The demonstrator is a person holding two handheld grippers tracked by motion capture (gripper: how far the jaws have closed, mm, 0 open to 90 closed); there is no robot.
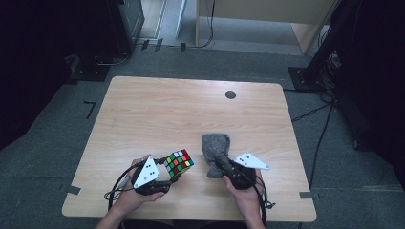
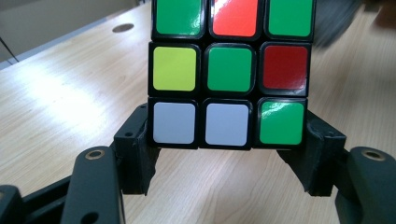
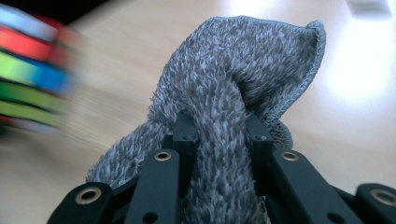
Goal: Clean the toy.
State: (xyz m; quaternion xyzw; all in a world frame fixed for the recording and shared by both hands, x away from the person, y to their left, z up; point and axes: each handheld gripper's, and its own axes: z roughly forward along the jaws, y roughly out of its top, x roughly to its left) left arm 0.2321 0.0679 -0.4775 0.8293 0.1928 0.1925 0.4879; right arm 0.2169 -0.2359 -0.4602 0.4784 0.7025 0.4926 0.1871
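A scrambled puzzle cube (image 1: pixel 179 162) (image 2: pixel 229 69) with green, red, yellow and white stickers is held just above the wooden table (image 1: pixel 167 109), near its front edge. My left gripper (image 1: pixel 168 177) (image 2: pixel 229 140) is shut on the cube's lowest layer, one jaw on each side. To the right lies a fuzzy grey cloth (image 1: pixel 216 149) (image 3: pixel 233 93), bunched up. My right gripper (image 1: pixel 223 168) (image 3: pixel 219 133) is shut on a fold of that cloth, which rises between the jaws and over them. The cube appears as a blurred band of colours at the left of the right gripper view.
A dark round hole (image 1: pixel 230 94) (image 2: pixel 123 28) sits in the table's far right part. Black stands and cables crowd the floor around the table. A pale wooden cabinet (image 1: pixel 267 14) stands beyond the far edge.
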